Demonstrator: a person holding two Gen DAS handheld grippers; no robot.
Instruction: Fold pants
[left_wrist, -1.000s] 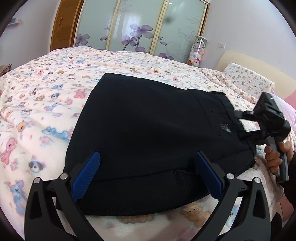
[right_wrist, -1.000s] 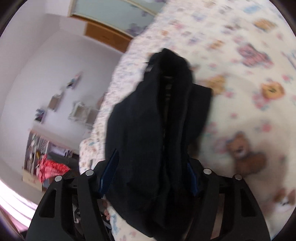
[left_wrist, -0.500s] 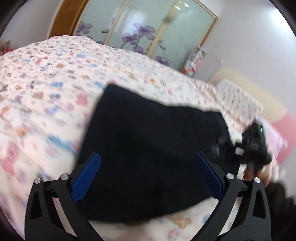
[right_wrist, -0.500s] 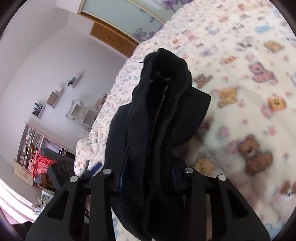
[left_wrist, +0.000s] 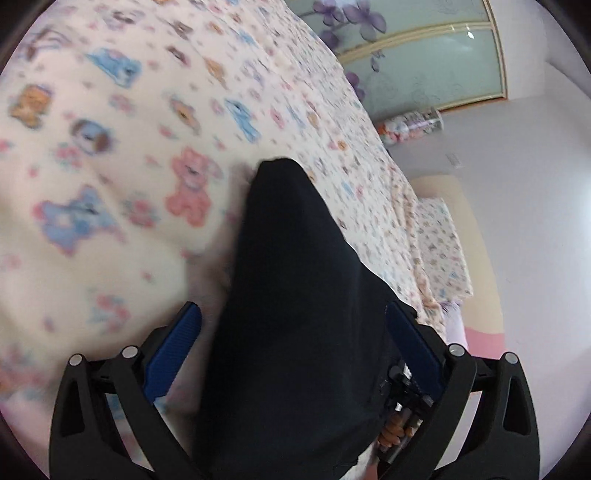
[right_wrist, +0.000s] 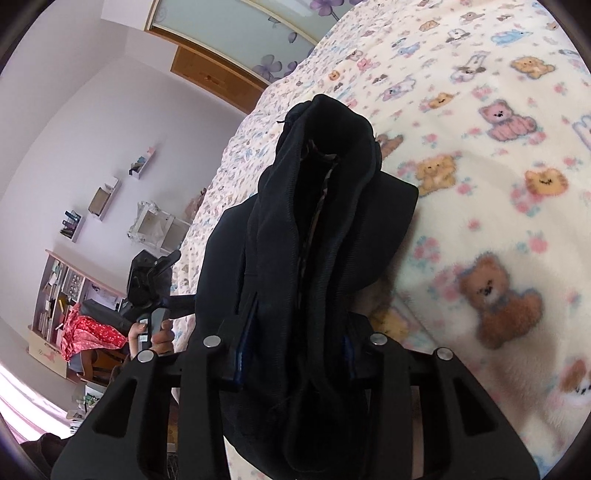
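The black pants (left_wrist: 295, 277) are folded into a thick bundle, raised off the bed at my end. My left gripper (left_wrist: 293, 310) is open. The cloth runs between its blue pads (left_wrist: 173, 350), and a gap shows on the left side. In the right wrist view the pants (right_wrist: 332, 221) stand up as a layered wad, with my right gripper (right_wrist: 295, 332) shut on their lower part. Cloth hides that gripper's fingertips. The left gripper's body (right_wrist: 147, 280) and the hand holding it (right_wrist: 157, 334) show at the left of that view.
A cream blanket with cartoon animals (left_wrist: 92, 147) covers the bed all around the pants. A pillow (left_wrist: 439, 240) and headboard lie at the right. A wardrobe with flowered glass doors (left_wrist: 424, 66) stands beyond. Shelves (right_wrist: 55, 288) and a red cloth (right_wrist: 88, 332) are off the bed.
My left gripper has swung sideways and rolled, so the pants now run lengthwise between its open fingers. My right gripper's jaws have narrowed onto the bundle and it has stayed in place.
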